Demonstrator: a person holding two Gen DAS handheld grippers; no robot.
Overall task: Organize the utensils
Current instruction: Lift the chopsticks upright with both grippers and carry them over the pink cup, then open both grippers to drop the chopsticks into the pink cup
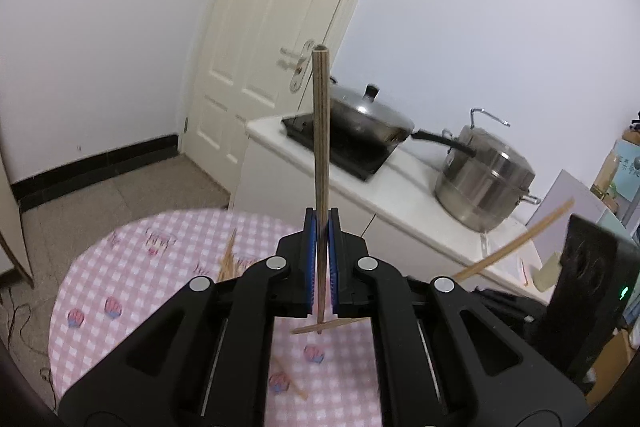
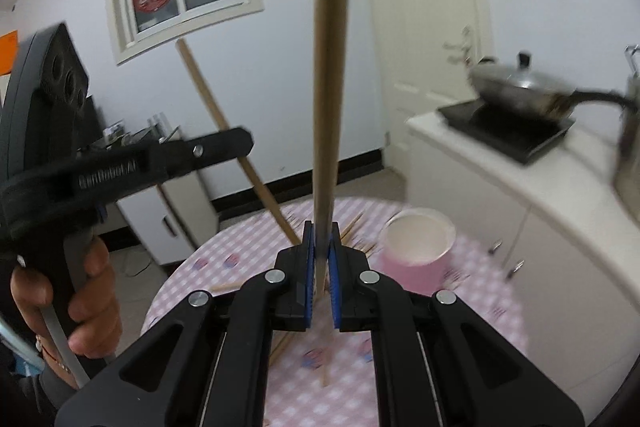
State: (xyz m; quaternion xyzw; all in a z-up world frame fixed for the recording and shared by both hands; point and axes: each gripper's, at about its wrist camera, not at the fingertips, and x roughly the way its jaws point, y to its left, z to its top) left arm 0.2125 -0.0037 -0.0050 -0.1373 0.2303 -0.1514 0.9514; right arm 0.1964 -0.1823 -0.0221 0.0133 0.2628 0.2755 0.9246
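Both wrist views look downward, sharing table (image 1: 132, 267), perhaps stove (image 2: 508, 131).

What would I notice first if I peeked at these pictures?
Two black grippers, the left gripper and the right gripper, each pinch a wooden chopstick standing up above the pink checked table. A pink cup sits on the table, and a lidded pan waits on the counter behind.

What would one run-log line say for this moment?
left hand-held gripper: shut on chopstick | right hand-held gripper: shut on chopstick | pink cup: upright on table
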